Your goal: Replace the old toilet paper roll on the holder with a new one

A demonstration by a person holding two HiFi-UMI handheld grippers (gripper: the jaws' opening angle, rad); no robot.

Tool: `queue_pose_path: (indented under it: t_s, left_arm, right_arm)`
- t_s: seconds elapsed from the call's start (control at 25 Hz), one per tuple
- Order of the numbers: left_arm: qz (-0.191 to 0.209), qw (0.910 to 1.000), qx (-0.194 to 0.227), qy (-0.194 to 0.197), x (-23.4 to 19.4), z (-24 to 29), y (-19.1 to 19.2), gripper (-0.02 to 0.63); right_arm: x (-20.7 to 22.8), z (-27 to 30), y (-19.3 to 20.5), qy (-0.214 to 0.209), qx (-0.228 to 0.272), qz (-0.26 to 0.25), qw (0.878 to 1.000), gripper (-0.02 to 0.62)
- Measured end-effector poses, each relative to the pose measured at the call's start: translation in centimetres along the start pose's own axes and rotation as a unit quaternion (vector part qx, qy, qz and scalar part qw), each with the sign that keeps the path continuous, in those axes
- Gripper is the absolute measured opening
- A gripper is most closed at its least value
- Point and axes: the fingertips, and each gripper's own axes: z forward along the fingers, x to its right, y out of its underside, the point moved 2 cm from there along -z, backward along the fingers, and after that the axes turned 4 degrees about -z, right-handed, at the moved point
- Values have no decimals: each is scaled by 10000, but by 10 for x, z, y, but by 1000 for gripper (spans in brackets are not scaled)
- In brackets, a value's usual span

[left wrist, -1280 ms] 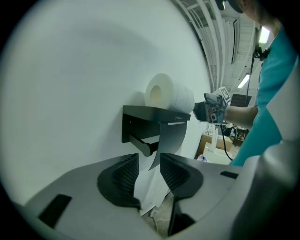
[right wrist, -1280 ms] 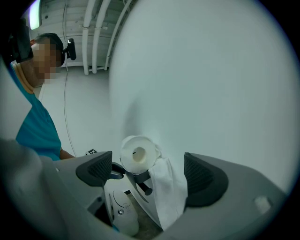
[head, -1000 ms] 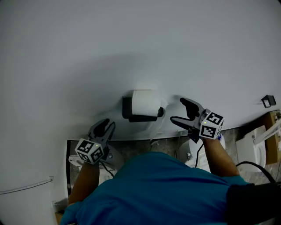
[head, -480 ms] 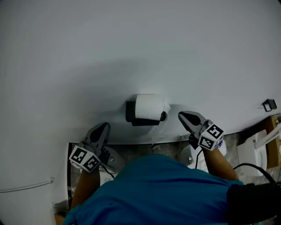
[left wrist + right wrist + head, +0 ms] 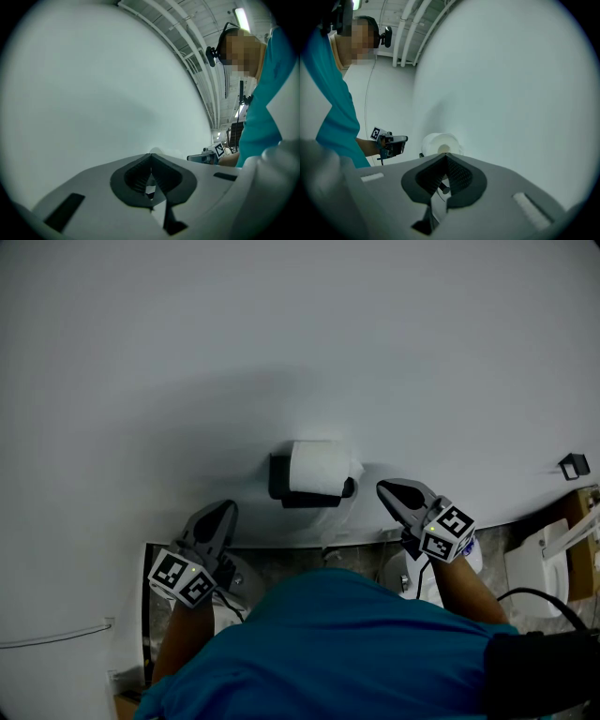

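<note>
Roll: white paper toilet roll (image 5: 317,468), long axis along the white wall (image 5: 281,334).
Nearer: right gripper (image 5: 383,489), off its right end.
Left gripper (image 5: 227,509): farther; both pressed together, empty.

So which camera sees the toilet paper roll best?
The head view: the whole toilet paper roll sits on its black holder. The right gripper view shows just its round end, partly behind the jaws. The left gripper view barely shows it.

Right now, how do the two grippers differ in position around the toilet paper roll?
The right gripper sits close beside the toilet paper roll; the left gripper is farther off, lower left. The right gripper points across at the roll; the left gripper points up the picture. Both are shut and empty.
</note>
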Motion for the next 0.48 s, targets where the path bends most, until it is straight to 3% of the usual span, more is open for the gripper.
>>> queue_pose_path:
  t_s: [0.48]
  left_arm:
    - [51, 9999, -43, 87, 5, 2, 2, 11]
  right_arm:
    - [-3, -2, 2, -59, -47, -27, 10000, 2]
